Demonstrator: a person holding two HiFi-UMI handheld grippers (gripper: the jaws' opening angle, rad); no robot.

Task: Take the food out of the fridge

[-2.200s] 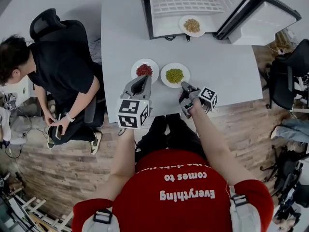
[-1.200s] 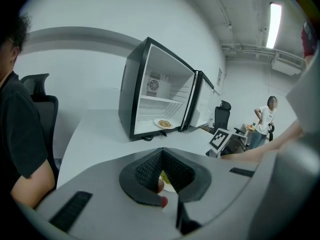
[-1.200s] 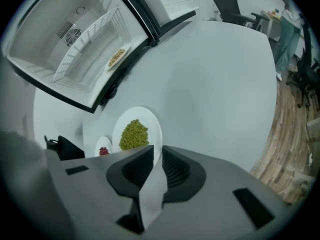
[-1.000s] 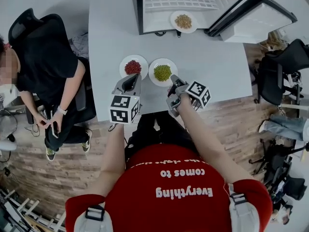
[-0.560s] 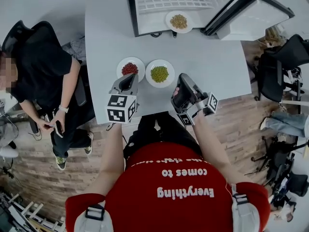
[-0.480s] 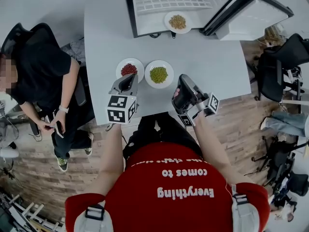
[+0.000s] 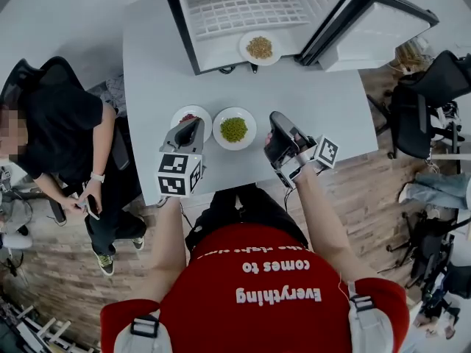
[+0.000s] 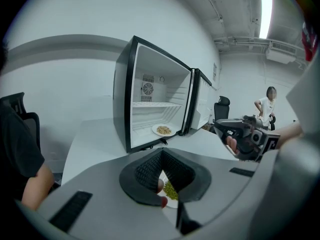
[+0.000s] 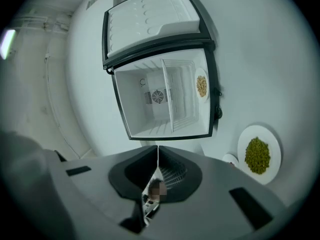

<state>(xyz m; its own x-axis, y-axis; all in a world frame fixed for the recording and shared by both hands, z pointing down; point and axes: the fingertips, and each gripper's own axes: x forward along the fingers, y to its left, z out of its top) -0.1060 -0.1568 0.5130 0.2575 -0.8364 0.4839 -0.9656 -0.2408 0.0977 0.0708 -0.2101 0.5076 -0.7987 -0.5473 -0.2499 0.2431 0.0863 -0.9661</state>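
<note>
An open mini fridge [image 7: 243, 13] stands at the table's far side, and a plate of tan food [image 7: 259, 48] lies on its floor near the front. On the table lie a plate of green peas [image 7: 234, 129] and a plate of red beans [image 7: 190, 115], the latter half hidden behind my left gripper [image 7: 188, 126]. That gripper is shut and empty above the red beans. My right gripper [image 7: 273, 121] hovers right of the peas, shut on nothing, pointing toward the fridge [image 9: 165, 99]. The right gripper view shows the tan plate [image 9: 201, 86] and the peas [image 9: 257, 155].
The fridge door [image 7: 368, 24] swings open to the right. A seated person in black [image 7: 59, 138] is left of the table [image 7: 331, 101], and an office chair [image 7: 427, 98] stands at its right. Another person [image 8: 265, 109] stands far back in the room.
My right gripper has lifted off the table edge by the peas and tipped up toward the fridge. The left gripper has shifted slightly up and forward over the red beans.
</note>
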